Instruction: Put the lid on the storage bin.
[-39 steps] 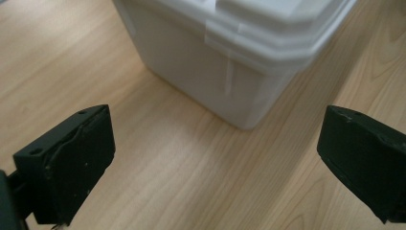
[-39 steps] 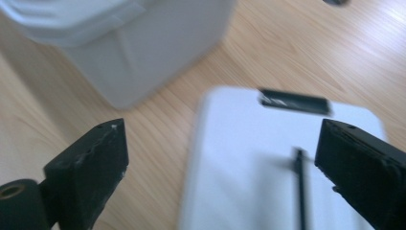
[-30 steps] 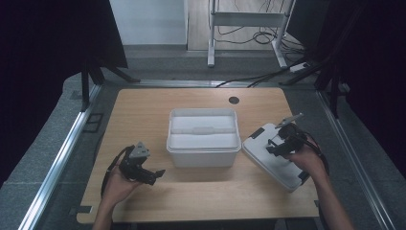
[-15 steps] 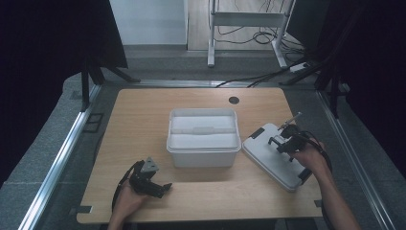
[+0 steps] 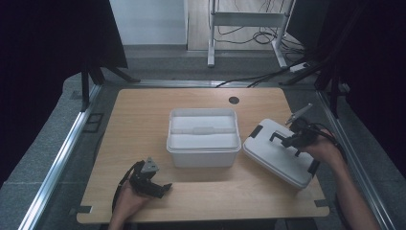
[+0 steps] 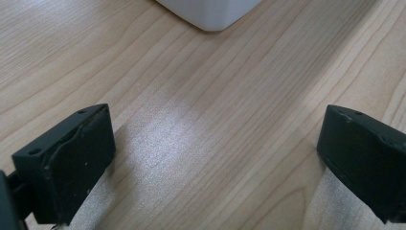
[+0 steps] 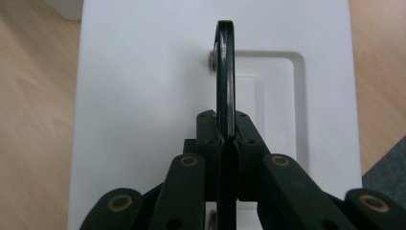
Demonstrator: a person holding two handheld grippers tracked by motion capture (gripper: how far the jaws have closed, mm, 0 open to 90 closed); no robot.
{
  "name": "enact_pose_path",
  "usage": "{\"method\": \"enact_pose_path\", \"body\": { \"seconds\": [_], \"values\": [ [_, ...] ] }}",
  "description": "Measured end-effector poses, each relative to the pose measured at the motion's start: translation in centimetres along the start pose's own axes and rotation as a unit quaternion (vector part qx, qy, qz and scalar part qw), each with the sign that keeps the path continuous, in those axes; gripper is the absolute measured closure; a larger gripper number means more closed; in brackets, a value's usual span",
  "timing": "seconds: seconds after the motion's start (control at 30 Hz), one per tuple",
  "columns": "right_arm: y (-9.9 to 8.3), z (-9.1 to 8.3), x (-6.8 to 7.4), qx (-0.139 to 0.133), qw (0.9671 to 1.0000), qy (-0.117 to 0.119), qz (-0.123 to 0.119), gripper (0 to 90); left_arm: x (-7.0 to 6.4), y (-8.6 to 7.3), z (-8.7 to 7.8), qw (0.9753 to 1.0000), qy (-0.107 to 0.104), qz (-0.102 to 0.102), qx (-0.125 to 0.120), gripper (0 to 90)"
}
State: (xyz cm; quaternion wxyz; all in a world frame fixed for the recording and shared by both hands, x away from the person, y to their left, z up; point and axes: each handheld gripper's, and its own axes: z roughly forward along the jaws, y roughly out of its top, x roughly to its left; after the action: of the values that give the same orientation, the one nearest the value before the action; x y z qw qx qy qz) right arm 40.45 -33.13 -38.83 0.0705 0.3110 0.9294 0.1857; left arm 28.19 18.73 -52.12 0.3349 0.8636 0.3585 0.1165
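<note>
The white lid (image 5: 280, 152) lies on the counter (image 5: 139, 124) just right of the open white box (image 5: 203, 136), its black handle (image 7: 225, 72) raised upright and pinched in the right gripper (image 5: 293, 139) jaws. The left gripper (image 5: 152, 184), jaws spread and holding nothing, has drawn back to the near left edge, so the lid likely goes on one-handed.
</note>
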Motion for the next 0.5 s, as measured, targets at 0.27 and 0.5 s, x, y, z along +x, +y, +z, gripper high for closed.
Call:
{"method": "enact_pose_path", "body": {
  "seconds": [0.27, 0.5],
  "values": [
    [1.3, -4.6, 0.1, -0.017, 0.9994, -0.003, -0.031, 83.8, 0.0, 0.0, 0.0, 1.0000, 0.000, 0.000, -0.001, 0.0],
    [3.3, -7.9, 0.5, -0.035, 0.9970, -0.002, -0.069, 83.7, 0.0, 0.0, 0.0, 1.0000, 0.000, -0.002, -0.001, 0.0]
  ]
}}
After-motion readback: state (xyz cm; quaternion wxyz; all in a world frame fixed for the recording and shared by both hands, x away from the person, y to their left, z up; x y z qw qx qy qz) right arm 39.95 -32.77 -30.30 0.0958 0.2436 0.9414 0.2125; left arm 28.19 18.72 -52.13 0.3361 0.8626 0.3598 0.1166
